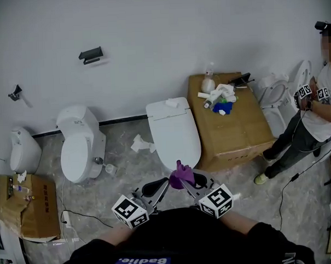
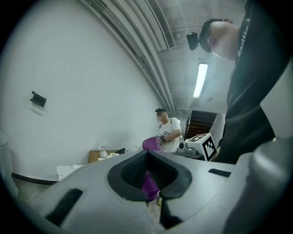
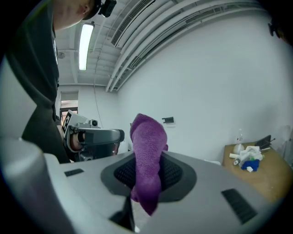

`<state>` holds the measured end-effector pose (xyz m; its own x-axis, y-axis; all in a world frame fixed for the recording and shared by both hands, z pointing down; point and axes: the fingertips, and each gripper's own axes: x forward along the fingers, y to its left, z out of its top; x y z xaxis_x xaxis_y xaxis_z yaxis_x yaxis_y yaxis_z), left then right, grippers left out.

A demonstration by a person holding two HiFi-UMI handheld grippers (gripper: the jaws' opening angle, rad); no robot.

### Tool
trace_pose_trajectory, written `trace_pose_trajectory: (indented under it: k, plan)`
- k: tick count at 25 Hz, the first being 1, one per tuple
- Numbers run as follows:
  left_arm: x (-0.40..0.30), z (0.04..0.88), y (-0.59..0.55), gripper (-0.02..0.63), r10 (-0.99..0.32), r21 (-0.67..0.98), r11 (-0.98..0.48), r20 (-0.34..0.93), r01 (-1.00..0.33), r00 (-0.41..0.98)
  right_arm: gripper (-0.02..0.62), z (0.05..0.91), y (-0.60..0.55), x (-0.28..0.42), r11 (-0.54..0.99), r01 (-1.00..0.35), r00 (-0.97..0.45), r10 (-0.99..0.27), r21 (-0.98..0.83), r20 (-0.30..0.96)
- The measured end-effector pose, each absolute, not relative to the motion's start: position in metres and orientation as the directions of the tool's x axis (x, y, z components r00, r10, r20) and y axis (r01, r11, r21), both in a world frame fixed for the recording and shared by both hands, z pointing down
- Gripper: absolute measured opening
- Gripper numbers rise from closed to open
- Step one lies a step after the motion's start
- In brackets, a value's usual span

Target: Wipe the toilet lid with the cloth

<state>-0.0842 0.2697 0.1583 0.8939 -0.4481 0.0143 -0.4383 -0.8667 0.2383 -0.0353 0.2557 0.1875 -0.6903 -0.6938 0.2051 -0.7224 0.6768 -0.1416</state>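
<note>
Carrying step, no wiping yet. Gripping the fuzzy purple cloth (image 1: pixel 181 173) tight in the right claw (image 1: pixel 186 180), low in the middle of the frame, not touching the smooth white toilet lid (image 1: pixel 174 135) above it. Pinching a corner in the left claw (image 1: pixel 166 184) too. Next, probably: reach forward, press cloth flat on lid, rub.

The rear wall (image 1: pixel 161 30) was plain white, with a dark skirting strip (image 1: pixel 121 121) at its foot and a small black fitting (image 1: pixel 91 55) mounted high. The floor (image 1: pixel 129 177) was grey and marbled. A large carton (image 1: pixel 237 134) stood against the wall. A tube light (image 2: pixel 200 80) burned overhead.
</note>
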Motion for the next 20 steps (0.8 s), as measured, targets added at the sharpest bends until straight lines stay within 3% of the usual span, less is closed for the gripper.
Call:
trace_pose_trajectory:
  k: [20]
  plan:
    - [-0.066, 0.159, 0.278, 0.018, -0.424, 0.21, -0.883, 0.032, -0.421, 0.905, 0.095, 0.189, 0.265, -0.023, 0.672, -0.731, -0.681, -0.703, -0.124, 0.204]
